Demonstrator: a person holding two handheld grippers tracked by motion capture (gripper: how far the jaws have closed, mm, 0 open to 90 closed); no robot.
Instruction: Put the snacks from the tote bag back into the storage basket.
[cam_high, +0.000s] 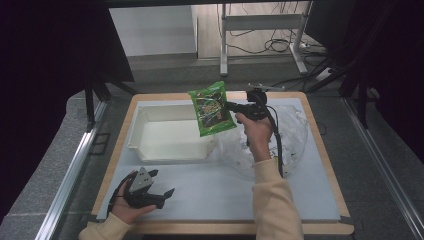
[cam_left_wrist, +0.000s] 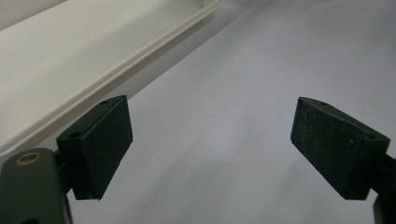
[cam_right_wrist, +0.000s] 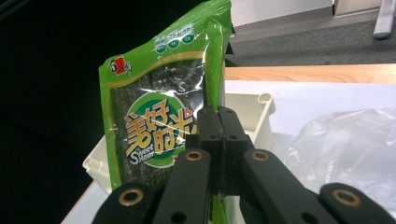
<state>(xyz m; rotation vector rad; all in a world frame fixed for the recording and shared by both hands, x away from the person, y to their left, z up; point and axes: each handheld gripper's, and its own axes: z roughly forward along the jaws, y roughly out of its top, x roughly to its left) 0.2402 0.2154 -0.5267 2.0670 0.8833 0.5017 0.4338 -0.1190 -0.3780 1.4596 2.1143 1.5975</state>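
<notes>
Claw (cam_right_wrist: 218, 140) clamped on green snack packet (cam_right_wrist: 159, 112)

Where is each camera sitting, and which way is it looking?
High view: above the person's side, looking forward and down at the white-topped table; both forearms and grippers show.
Left gripper view: rides the left gripper, looking along its open jaws at the table and white plastic bin.
Right gripper view: rides the right gripper, facing its green snack packet.
All three views share the bin.
</notes>
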